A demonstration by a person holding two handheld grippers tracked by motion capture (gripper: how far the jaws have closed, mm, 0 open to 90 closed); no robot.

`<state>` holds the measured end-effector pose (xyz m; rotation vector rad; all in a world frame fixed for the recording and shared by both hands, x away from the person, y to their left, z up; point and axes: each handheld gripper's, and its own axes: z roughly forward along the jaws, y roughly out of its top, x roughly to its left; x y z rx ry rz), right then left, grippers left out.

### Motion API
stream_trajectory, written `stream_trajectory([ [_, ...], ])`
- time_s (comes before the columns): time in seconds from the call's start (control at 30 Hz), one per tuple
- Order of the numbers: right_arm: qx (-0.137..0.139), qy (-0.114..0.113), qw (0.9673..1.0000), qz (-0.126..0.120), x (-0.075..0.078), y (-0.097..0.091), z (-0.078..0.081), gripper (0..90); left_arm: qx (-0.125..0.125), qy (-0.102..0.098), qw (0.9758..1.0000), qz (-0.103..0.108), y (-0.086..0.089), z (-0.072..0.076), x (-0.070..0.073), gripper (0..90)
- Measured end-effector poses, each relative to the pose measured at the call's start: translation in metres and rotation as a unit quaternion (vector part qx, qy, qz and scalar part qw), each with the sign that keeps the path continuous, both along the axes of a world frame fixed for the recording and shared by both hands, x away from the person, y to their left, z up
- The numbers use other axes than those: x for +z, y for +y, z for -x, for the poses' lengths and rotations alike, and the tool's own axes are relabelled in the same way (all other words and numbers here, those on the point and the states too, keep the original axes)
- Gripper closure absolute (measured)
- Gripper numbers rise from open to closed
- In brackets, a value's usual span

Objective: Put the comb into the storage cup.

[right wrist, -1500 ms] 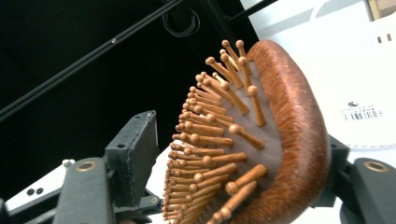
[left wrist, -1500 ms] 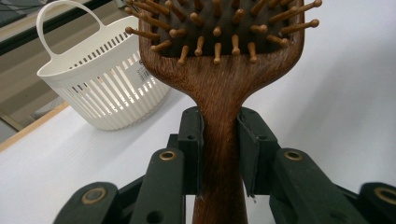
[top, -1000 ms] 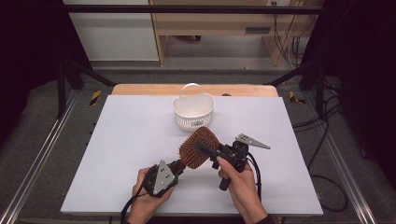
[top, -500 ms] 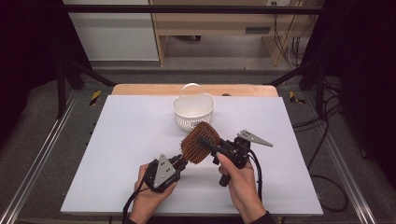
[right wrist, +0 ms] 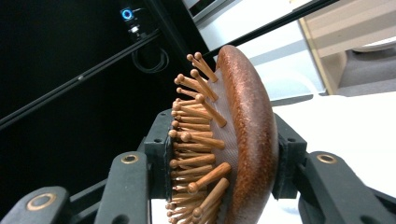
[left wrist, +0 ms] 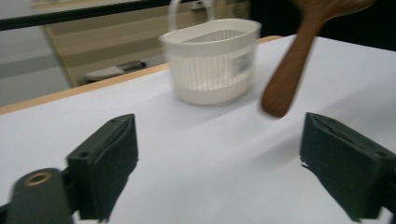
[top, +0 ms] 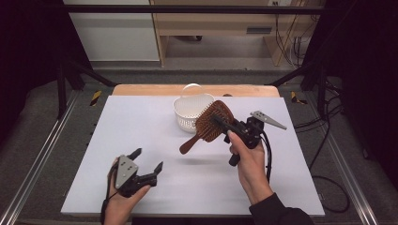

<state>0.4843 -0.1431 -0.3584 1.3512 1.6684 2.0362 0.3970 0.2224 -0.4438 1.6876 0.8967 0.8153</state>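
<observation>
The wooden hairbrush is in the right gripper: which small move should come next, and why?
Probably carry the hairbrush over the white basket. The right gripper clamps its head, it hangs beside the basket's rim, and the left gripper is open, apart.

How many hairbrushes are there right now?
1: a wooden hairbrush, clamped by its head in the right gripper, held above the table beside the white basket.

- The bench [top: 141,140] has a pale white top with a light wooden edge [top: 141,89] along its far side;
- grey floor [top: 47,126] surrounds it, with metal rails [top: 33,164] at the left;
- beyond stand a white cabinet [top: 112,33] and a wooden shelf unit [top: 220,23];
- cables [top: 328,136] trail on the right; the sides are dark.
</observation>
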Motion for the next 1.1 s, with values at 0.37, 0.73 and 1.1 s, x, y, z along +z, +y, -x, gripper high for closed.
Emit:
stream_trajectory([
  [0.37, -0.019, -0.003, 0.9998, -0.002, 0.01, 0.005, -0.024, 51.9, 0.062, 0.013, 0.9969, 0.046, 0.055, -0.009, -0.022, 4.0],
  [0.73, -0.017, -0.005, 0.9998, 0.005, 0.022, 0.008, -0.034, 51.9, 0.07, 0.004, 0.9964, 0.048, 0.061, -0.009, -0.024, 3.6],
  [1.1, -0.021, -0.013, 0.9997, 0.003, 0.042, 0.014, -0.046, 51.8, 0.082, -0.005, 0.9953, 0.051, 0.068, -0.009, -0.024, 3.6],
])
